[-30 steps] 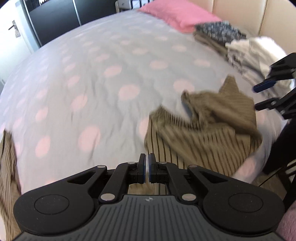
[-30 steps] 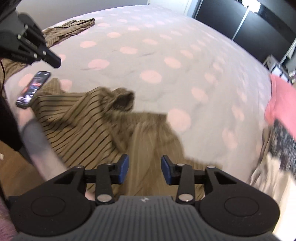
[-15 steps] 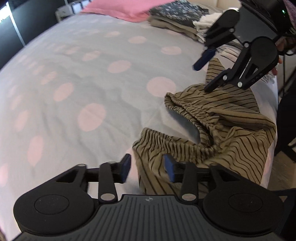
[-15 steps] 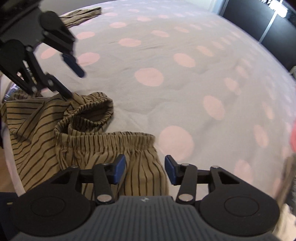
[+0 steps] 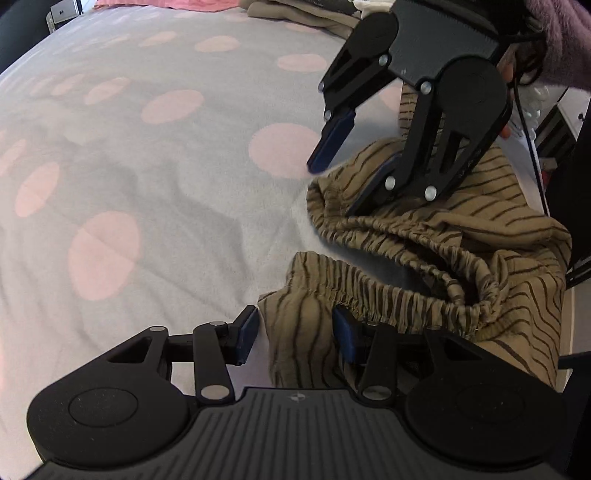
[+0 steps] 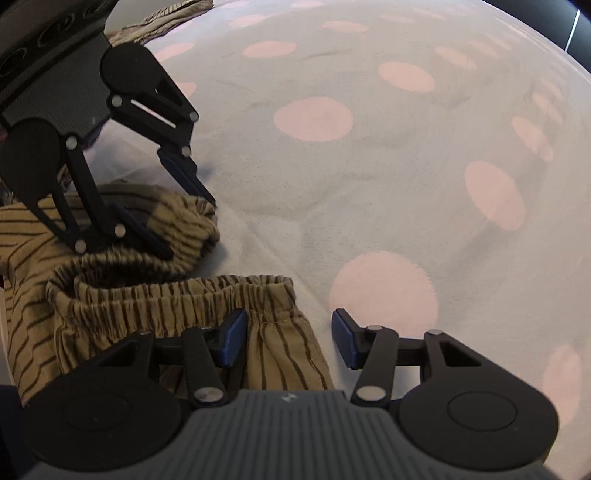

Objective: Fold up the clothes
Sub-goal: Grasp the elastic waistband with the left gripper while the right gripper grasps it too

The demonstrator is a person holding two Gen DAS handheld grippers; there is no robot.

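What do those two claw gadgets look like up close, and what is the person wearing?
Both the left gripper and the right gripper are matte black plastic: ribbed grey-black bodies, round side discs, jointed linkage arms with silver rivets, and blue finger pads. A thin black cable trails behind one. The person wears a fuzzy mauve sleeve.

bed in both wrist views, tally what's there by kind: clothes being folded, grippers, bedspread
Striped brown garment: 1
Grippers: 2, left gripper and right gripper, both with jaws open at the garment's waistband
Polka-dot bedspread: 1
Total: 4
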